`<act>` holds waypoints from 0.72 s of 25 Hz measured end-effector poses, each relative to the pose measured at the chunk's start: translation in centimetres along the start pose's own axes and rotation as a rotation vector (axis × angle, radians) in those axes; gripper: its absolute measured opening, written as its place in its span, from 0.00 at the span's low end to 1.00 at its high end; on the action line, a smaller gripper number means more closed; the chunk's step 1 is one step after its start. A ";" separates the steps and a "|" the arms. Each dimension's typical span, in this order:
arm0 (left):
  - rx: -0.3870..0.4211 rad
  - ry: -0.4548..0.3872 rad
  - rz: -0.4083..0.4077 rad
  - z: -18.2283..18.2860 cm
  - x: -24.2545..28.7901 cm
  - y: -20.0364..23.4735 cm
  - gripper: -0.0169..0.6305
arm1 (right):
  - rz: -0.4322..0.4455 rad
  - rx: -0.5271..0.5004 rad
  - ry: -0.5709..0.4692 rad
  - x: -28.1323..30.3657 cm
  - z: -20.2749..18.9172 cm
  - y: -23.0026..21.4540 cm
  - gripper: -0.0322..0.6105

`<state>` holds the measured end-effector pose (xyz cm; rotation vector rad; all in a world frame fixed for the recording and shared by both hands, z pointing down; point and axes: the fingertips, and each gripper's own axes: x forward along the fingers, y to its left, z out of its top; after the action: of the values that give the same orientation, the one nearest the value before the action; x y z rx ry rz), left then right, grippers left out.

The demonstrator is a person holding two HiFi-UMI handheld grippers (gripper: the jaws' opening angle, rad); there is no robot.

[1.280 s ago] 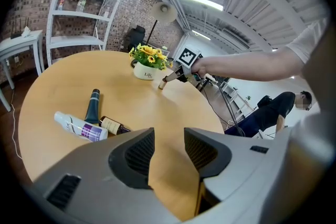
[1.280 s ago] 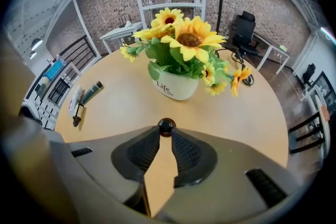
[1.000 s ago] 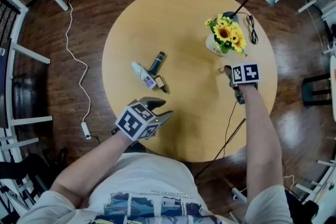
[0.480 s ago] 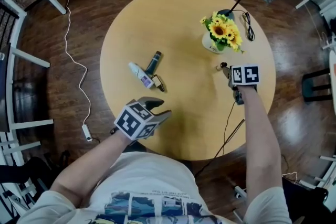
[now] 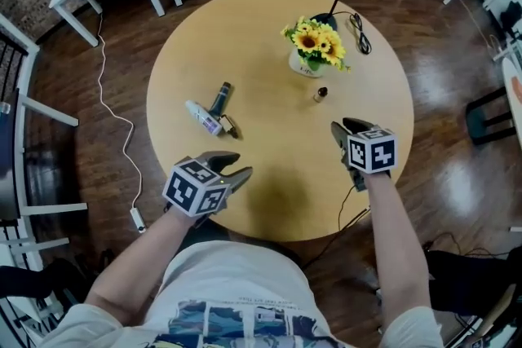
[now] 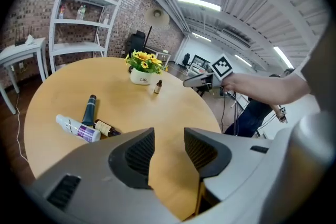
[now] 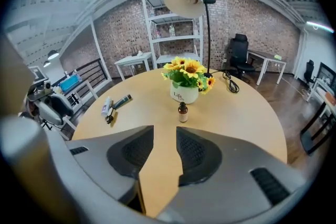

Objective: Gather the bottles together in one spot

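On my left, three of the bottles lie in a small cluster on the round wooden worktop (image 5: 269, 28). The white bottle (image 5: 198, 117) with a purple label is on its side. The dark teal tube (image 5: 219, 98) lies beside it, its black cap pointing away from me. The small brown bottle (image 5: 229, 125), with a pale label and a black cap, rests at their near ends, touching or nearly touching the white one.

My left gripper (image 5: 236, 168) hovers over the near edge, its jaws spread with only bare wood between them.

Further right, a white pot of sunflowers (image 5: 308, 63) stands toward the far side. Just in front of it, the brown dropper bottle (image 5: 320, 94) stands upright and alone, well apart from the other three.

My right gripper (image 5: 346, 128) hangs nearer to me than that bottle, with a gap between them. Its jaws are parted and empty.
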<state>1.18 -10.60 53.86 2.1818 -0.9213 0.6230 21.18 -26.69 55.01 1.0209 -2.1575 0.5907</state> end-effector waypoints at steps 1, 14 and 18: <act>-0.007 -0.016 0.012 0.1 -0.4 -0.4 0.26 | 0.005 0.003 -0.024 -1.4 -0.7 0.6 0.30; 0.068 -0.068 -0.016 -3.0 -6.4 -5.7 0.26 | -0.060 0.068 -0.234 -18.2 -11.3 13.3 0.30; 0.119 -0.091 -0.049 -3.7 -10.4 -6.6 0.26 | -0.122 0.113 -0.260 -21.7 -13.3 18.5 0.30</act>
<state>-1.00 0.01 46.95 2.3491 -0.8952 0.5718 21.65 3.45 46.08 1.3446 -2.2840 0.5520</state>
